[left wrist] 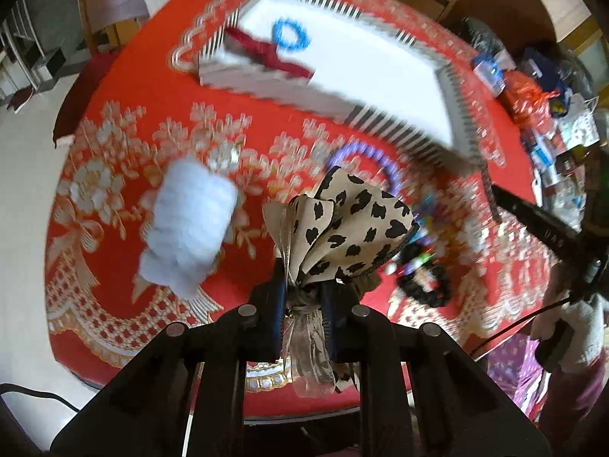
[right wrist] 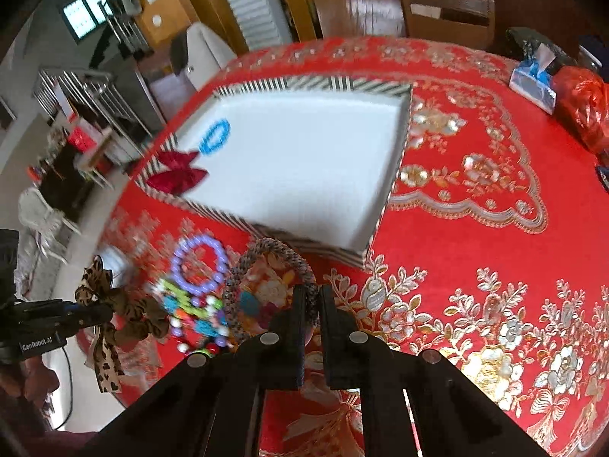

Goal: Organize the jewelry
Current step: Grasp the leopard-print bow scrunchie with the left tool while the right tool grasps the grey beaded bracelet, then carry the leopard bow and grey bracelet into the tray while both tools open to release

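Table: a round top under a red cloth [right wrist: 475, 251] with gold and silver flower embroidery.
White fluffy item [left wrist: 190, 224]: lies on the cloth at the left of the left wrist view, blurred, apart from everything else.
Left gripper [left wrist: 304, 297]: jaws closed on the knot of a leopard-print bow [left wrist: 342, 224]; the bow's loops fan out above the fingers and a sheer ribbon tail hangs below them. In the right wrist view the same bow [right wrist: 114, 304] is clear of the cloth, at the table's left edge.
Jewelry pile [right wrist: 194, 316]: bright mixed beads on the cloth, with a purple bead bracelet [right wrist: 198, 266] just beyond them and a black scrunchie [left wrist: 426, 285] beside them.
Tray [right wrist: 399, 152]: a shallow white box with a striped rim, beyond the pile; inside, near its left corner, a blue ring bracelet [right wrist: 215, 135] and a dark red bow [right wrist: 177, 171] resting partly over the rim.
Right gripper [right wrist: 310, 301]: jaws shut on a grey braided bangle [right wrist: 266, 262], pinched at its right side; the loop stands out beyond the fingertips, near the tray's front wall.
Far right: packets and a red bag [right wrist: 582, 106] at the table's edge.
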Demonstrator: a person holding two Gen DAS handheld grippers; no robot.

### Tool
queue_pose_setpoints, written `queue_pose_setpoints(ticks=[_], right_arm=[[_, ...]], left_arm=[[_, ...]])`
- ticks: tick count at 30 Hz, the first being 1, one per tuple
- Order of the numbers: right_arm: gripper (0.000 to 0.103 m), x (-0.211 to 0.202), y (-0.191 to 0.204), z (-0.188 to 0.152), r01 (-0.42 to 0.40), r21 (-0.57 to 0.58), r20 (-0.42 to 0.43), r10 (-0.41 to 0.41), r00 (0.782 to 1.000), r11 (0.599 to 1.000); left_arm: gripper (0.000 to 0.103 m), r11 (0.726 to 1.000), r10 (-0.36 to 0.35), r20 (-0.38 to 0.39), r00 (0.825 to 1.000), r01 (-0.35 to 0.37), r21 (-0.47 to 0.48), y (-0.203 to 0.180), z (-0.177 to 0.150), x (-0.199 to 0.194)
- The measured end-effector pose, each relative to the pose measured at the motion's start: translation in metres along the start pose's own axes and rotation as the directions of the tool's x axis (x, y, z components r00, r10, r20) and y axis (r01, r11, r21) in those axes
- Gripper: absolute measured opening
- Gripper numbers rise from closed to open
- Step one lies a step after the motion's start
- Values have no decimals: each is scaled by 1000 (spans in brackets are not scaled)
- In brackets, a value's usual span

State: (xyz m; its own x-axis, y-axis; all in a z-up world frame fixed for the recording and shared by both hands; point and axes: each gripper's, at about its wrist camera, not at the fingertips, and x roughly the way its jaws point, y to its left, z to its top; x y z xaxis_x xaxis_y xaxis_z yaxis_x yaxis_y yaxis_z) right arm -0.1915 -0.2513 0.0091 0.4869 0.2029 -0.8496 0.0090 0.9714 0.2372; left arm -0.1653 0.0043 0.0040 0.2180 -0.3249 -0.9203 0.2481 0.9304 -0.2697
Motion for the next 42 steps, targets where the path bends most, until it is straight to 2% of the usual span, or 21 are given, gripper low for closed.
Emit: queue_pose_setpoints(ticks=[5, 9, 20, 31, 37, 42], right_arm=[[6, -21, 9, 12, -12, -12, 53, 12, 999, 1000], [6, -33, 17, 25, -12, -31, 89, 14, 996, 999], [6, -19, 22, 63, 8, -57, 87, -3, 996, 998], [6, 31, 29, 98, -1, -44, 31, 2, 1000, 999], [6, 67, 37, 117, -16, -33, -20, 15, 1000, 999], [6, 97, 51, 132, -24, -52, -62, 21, 998, 998]], left_arm=[[15, 1000, -14, 77, 997, 12, 21, -11, 17, -32], [15, 999, -1, 130, 992, -6, 50, -21, 35, -49], [15, 994, 40, 217, 975, -61, 93, -39, 100, -46], [15, 990, 38, 202, 979, -65, 125, -38, 163, -18], [15, 992, -1, 129, 992, -15, 121, -27, 213, 11], [15, 996, -13, 112, 994, 2, 94, -16, 249, 31]])
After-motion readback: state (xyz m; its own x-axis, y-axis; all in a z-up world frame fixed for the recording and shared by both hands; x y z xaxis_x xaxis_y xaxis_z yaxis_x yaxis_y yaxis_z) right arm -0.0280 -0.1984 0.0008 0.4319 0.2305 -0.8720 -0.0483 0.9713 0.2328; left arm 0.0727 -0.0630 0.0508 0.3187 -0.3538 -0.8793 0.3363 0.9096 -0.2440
